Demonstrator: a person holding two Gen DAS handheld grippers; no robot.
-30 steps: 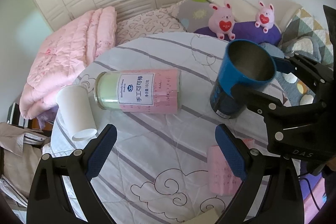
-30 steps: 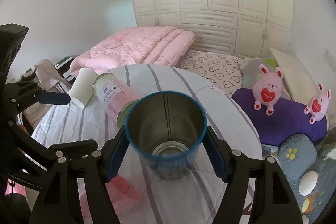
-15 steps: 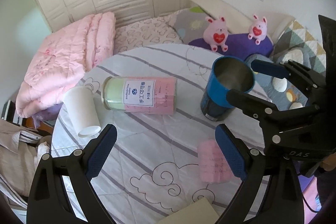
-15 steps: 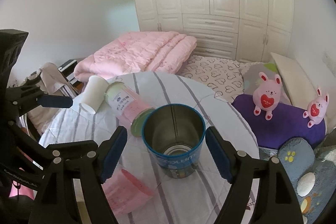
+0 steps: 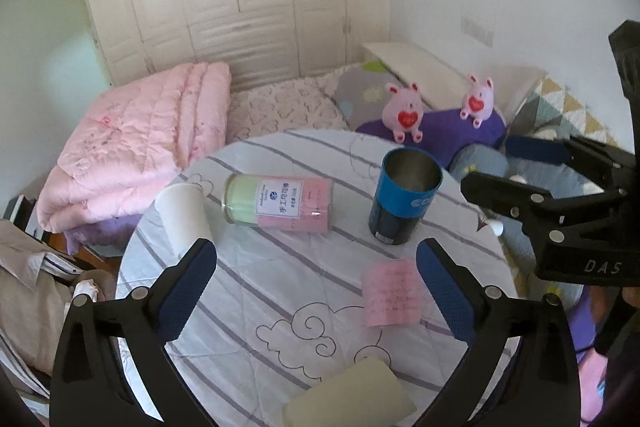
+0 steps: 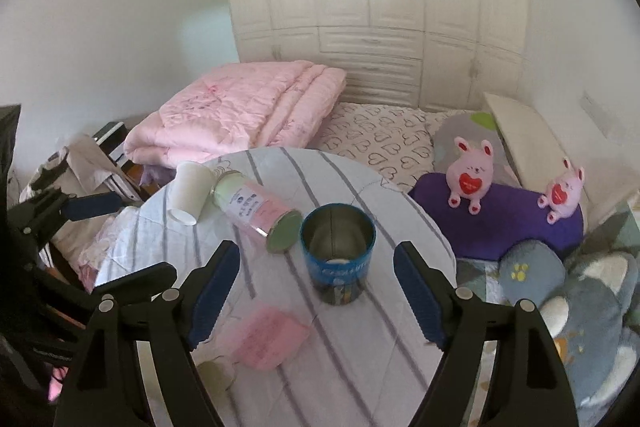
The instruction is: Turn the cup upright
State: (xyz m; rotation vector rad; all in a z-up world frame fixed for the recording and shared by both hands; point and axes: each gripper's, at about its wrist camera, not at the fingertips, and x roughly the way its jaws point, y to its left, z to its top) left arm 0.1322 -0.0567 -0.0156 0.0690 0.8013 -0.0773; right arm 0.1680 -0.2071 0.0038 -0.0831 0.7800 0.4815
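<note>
The blue metal cup (image 5: 404,201) stands upright, mouth up, on the round striped table (image 5: 280,291); it also shows in the right wrist view (image 6: 338,253). My right gripper (image 6: 316,293) is open and empty, pulled back from the cup, which stands free between and beyond its fingers. My left gripper (image 5: 316,285) is open and empty above the table's near side. The right gripper shows at the right of the left wrist view (image 5: 516,171).
A pink-labelled jar (image 5: 278,203) lies on its side left of the cup. A white paper cup (image 5: 184,215) lies tipped at the table's left edge. A pink notepad (image 5: 392,293) and a beige block (image 5: 348,399) lie near me. A bed with a pink quilt (image 5: 140,147) and plush toys (image 5: 404,111) is behind.
My right gripper has let go of the blue cup, opened and drawn back; the cup now stands upright on the table. Both grippers have moved back and up from the table.
</note>
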